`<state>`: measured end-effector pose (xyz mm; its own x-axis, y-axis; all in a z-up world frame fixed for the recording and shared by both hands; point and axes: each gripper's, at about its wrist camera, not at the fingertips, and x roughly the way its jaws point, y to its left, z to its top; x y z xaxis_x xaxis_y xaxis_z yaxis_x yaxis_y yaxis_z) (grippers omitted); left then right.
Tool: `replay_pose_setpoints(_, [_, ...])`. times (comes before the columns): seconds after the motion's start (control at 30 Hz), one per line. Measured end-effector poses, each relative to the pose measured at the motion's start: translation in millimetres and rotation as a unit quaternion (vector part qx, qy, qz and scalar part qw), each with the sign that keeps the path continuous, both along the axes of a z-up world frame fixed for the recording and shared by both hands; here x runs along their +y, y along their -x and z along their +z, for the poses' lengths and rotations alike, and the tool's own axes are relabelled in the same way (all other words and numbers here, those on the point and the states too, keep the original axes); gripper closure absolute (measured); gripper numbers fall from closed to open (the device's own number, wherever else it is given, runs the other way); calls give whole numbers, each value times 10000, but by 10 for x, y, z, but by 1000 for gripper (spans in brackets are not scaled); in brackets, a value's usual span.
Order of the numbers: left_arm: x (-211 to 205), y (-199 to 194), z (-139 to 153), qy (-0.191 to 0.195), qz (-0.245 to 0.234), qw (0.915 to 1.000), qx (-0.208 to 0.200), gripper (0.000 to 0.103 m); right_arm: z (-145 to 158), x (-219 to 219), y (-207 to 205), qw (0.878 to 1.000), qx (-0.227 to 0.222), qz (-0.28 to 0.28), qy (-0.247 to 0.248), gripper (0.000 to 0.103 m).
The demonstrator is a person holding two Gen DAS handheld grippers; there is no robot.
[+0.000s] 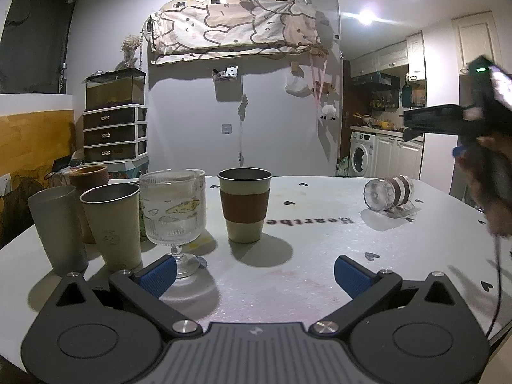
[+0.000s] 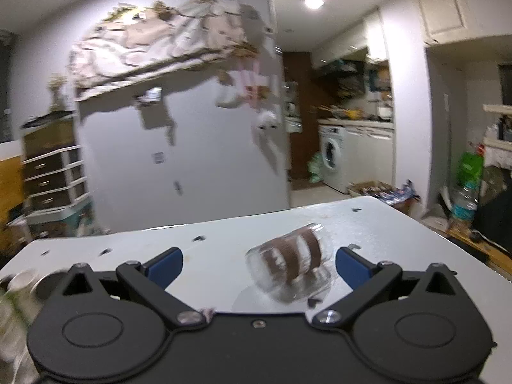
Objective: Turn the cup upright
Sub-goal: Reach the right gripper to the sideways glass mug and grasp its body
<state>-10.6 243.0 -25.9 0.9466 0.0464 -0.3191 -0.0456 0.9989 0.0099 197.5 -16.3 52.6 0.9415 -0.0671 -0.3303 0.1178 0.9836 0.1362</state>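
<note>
A clear glass cup with two brown bands (image 1: 388, 192) lies on its side on the white table at the right in the left wrist view. In the right wrist view the same cup (image 2: 288, 264) lies between the fingers, nearer the right one, blurred by motion. My right gripper (image 2: 257, 264) is open above the table and not touching the cup. My left gripper (image 1: 254, 276) is open and empty low over the table's near side. The right gripper's body (image 1: 457, 118) shows at the right edge of the left wrist view, above the cup.
Several upright cups stand at the left: a grey tumbler (image 1: 57, 228), a beige metal cup (image 1: 112, 225), a stemmed glass (image 1: 174, 211), a brown-sleeved cup (image 1: 244, 204) and a wooden cup (image 1: 88, 176). The white table (image 1: 320, 256) has heart prints. A cable (image 1: 497, 275) hangs at the right.
</note>
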Motion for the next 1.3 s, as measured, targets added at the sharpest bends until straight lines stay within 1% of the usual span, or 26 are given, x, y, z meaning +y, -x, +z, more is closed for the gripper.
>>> replay_pose_setpoints(0.1, [76,19,3,48,31,10000,-23,0,-28,-125,-436,9981,297,-204,-494,2])
replay_pose_setpoints(0.2, [133,33,1,60,66,9999,-53,0,-115,-241,-825,9924,684,-569,-850,5])
replay_pose_setpoints(0.3, [190,39,-7,83,92,9999,-62,0,-235,-311,-1139,9816,1010,-845,-1384,6])
replay_pose_setpoints(0.37, [235,33,-19,72,132,9999,-33,0,-320,-346,-1298,9744,1149,-943,-1684,6])
replay_pose_setpoints(0.5, [332,13,-52,99,233,9997,34,0,-488,-345,-1569,9609,1479,-1245,-1981,7])
replay_pose_setpoints(0.6, [387,-7,-82,137,265,9995,103,0,-683,-386,-1749,9443,1747,-1419,-2403,8])
replay_pose_setpoints(0.67, [414,-10,-94,128,289,9994,125,0,-796,-390,-1823,9374,1875,-1469,-2539,9])
replay_pose_setpoints(0.7, [434,-11,-98,132,303,9994,129,0,-832,-382,-1852,9365,1902,-1514,-2528,11])
replay_pose_setpoints(0.77, [457,-12,-103,141,332,9993,139,0,-866,-365,-1889,9400,1904,-1547,-2370,11])
replay_pose_setpoints(0.83, [476,-16,-110,162,359,9991,153,0,-890,-376,-1889,9433,1806,-1475,-2363,13])
replay_pose_setpoints(0.87, [480,-19,-114,170,365,9991,155,0,-900,-402,-1872,9435,1740,-1415,-2438,18])
replay_pose_setpoints(0.9, [480,-17,-117,180,368,9990,155,0,-903,-418,-1849,9435,1709,-1397,-2473,18])
replay_pose_setpoints(1.03, [459,-4,-108,170,332,9992,132,0,-878,-427,-1791,9498,1680,-1169,-2366,21])
replay_pose_setpoints(1.13, [455,-13,-104,183,329,9992,117,0,-846,-435,-1691,9561,1709,-877,-2215,23])
replay_pose_setpoints(1.2, [437,-23,-104,198,307,9993,116,0,-826,-429,-1555,9590,1767,-631,-2125,23])
replay_pose_setpoints(1.3, [404,-22,-103,202,245,9994,113,0,-811,-419,-1298,9585,1886,-206,-2128,24])
